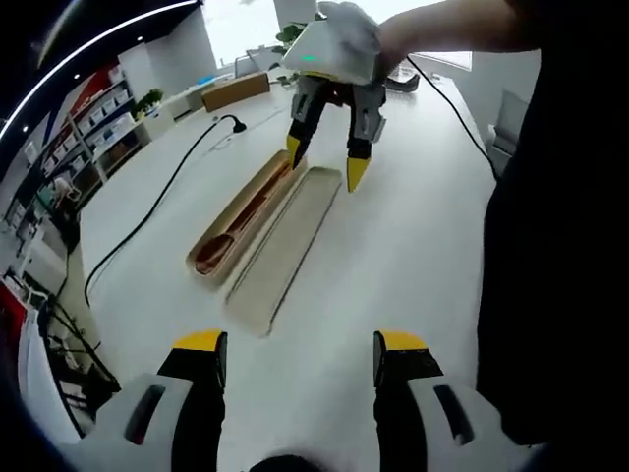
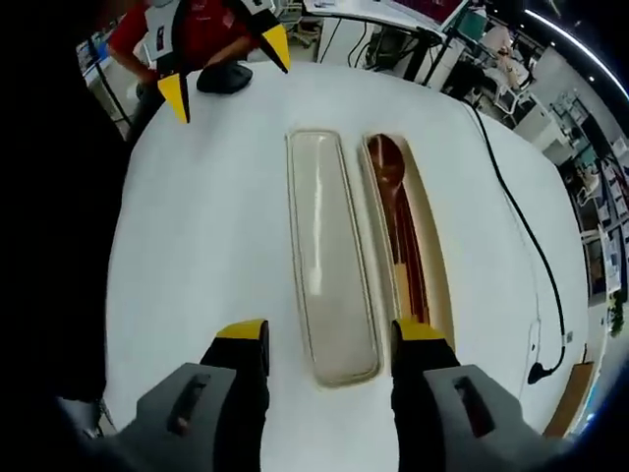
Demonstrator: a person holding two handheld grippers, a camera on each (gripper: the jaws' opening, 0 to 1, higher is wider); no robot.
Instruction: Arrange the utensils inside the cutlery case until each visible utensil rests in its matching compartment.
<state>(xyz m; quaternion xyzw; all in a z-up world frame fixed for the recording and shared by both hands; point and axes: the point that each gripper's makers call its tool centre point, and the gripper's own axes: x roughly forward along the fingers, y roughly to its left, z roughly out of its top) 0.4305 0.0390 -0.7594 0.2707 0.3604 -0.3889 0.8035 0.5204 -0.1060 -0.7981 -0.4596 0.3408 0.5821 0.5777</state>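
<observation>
No legible text, label, brand, number or sign appears on any surface in the left or right gripper view.

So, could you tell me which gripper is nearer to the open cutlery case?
Right. The right gripper hangs open directly over the far end of the cutlery case, while the left gripper, also open, sits back from the case's near end.

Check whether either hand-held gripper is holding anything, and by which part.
Nothing is held: the left hand-held gripper and right hand-held gripper are both open and empty.
</observation>
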